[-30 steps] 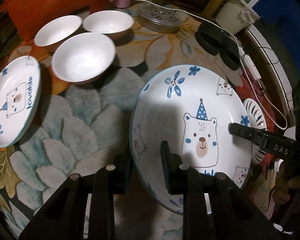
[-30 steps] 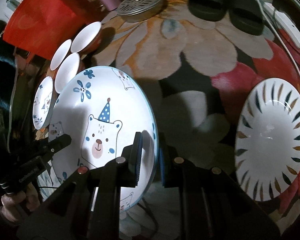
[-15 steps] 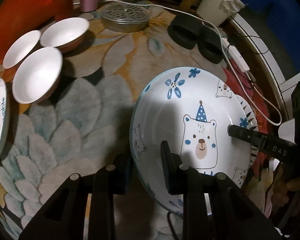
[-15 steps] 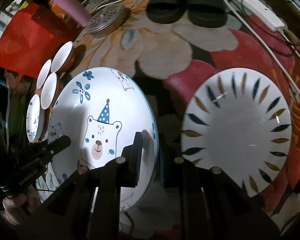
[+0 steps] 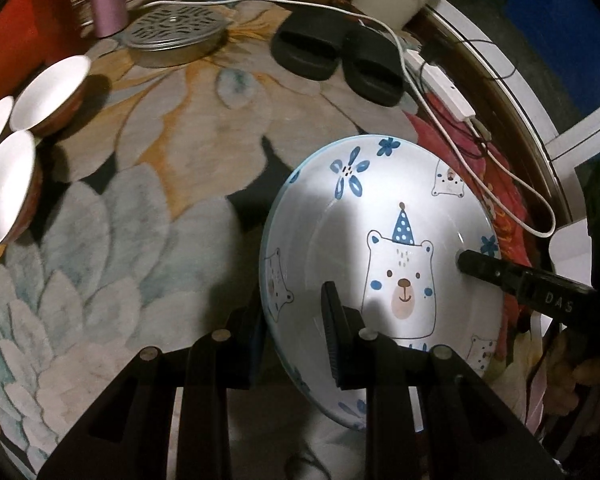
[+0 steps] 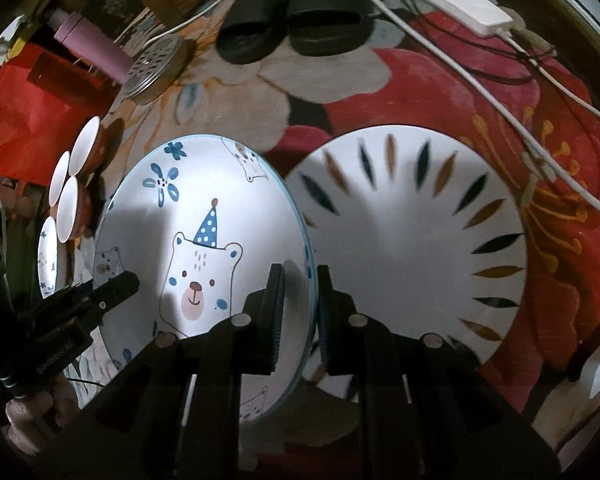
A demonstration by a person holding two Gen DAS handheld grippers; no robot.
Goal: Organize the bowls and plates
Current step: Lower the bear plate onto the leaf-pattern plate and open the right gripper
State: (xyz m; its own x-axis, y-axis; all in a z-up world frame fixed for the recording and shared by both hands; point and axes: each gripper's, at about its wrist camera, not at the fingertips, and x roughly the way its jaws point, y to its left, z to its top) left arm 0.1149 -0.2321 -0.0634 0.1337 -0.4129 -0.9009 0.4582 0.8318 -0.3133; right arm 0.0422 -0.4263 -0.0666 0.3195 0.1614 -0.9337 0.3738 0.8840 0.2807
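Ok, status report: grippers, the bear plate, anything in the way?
Left gripper and right gripper both shut on the bear plate, opposite rims. Plate held off the rug, tilted. Leaf-pattern plate lies beside it, partly behind its rim.

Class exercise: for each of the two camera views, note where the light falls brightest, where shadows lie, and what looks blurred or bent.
Left wrist view: light pools on the bear plate, finger shadows cross it, white bowls smear at the bent edge. Right wrist view: the leaf-pattern plate is bright but slightly blurred; corners are black.
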